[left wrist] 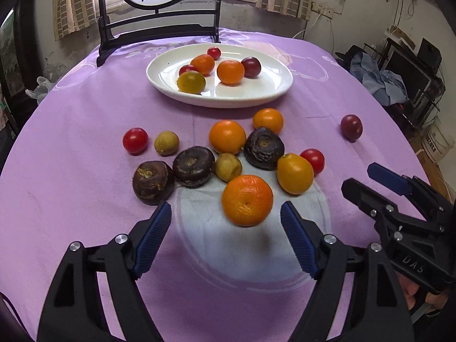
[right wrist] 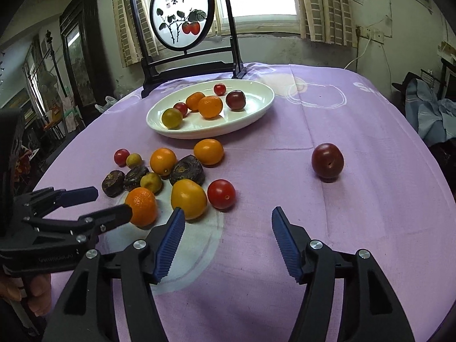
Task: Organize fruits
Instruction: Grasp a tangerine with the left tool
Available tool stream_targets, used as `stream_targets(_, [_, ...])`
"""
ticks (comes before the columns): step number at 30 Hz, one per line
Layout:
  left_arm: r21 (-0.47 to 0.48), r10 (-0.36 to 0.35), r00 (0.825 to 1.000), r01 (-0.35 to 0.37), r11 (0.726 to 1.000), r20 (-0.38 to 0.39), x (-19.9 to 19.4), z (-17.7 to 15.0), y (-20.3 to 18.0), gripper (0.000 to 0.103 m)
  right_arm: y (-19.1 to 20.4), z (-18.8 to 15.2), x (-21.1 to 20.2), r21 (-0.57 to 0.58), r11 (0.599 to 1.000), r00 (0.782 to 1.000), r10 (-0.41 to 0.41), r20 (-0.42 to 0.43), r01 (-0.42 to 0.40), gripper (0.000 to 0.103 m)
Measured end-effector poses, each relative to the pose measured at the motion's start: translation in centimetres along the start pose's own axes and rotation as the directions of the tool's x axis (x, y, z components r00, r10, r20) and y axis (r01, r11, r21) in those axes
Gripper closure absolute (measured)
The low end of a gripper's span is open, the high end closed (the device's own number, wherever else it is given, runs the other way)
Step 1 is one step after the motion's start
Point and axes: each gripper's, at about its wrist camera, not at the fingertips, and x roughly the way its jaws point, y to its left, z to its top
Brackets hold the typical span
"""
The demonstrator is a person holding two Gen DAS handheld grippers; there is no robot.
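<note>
Loose fruit lies on the purple tablecloth: oranges, red tomatoes, small yellow fruits and dark brown water chestnuts. My left gripper (left wrist: 226,211) is open, and the nearest orange (left wrist: 247,199) sits on the cloth just beyond its blue pads, touching neither. In the right wrist view that orange (right wrist: 141,206) lies beside the left gripper (right wrist: 111,202). My right gripper (right wrist: 228,213) stands open over bare cloth with nothing between its fingers. A red tomato (right wrist: 221,193) and a yellow-orange fruit (right wrist: 188,198) lie just ahead of it to the left. A white oval plate (left wrist: 219,102) behind holds several fruits.
A dark plum (right wrist: 327,160) sits alone on the right of the cloth. A black-framed round painting on a stand (right wrist: 182,14) is at the table's far edge behind the plate (right wrist: 199,134). The right gripper (left wrist: 379,179) shows at the right of the left wrist view.
</note>
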Motion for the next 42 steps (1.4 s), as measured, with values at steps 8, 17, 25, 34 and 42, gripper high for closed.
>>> stream_targets(8, [0.038, 0.004, 0.999, -0.002, 0.999, -0.051, 2.4, -0.2, -2.0, 0.041, -0.3, -0.2, -0.5, 0.004, 1.000, 1.000, 0.003, 0.019, -0.003, 0.034])
stream_targets(17, [0.060, 0.012, 0.998, -0.008, 0.998, -0.061, 3.1, 0.1, -2.0, 0.060, -0.1, -0.5, -0.1, 0.006, 1.000, 1.000, 0.005, -0.008, -0.005, 0.033])
stream_targets(25, [0.040, -0.019, 1.000, 0.020, 0.999, -0.025, 1.7, 0.2, -0.8, 0.061, -0.3, -0.4, 0.3, 0.011, 1.000, 1.000, 0.013, -0.023, -0.013, 0.033])
stream_targets(34, [0.007, -0.037, 0.999, 0.037, 0.999, 0.024, 0.1, -0.2, 1.9, 0.070, 2.5, -1.0, 2.2, -0.084, 0.996, 0.989, 0.012, -0.145, -0.025, 0.033])
stream_targets(42, [0.015, -0.084, 0.996, 0.084, 0.996, -0.006, 1.1, -0.2, 1.7, 0.056, 3.5, -0.4, 3.9, -0.094, 0.995, 0.982, -0.008, -0.190, -0.010, 0.034])
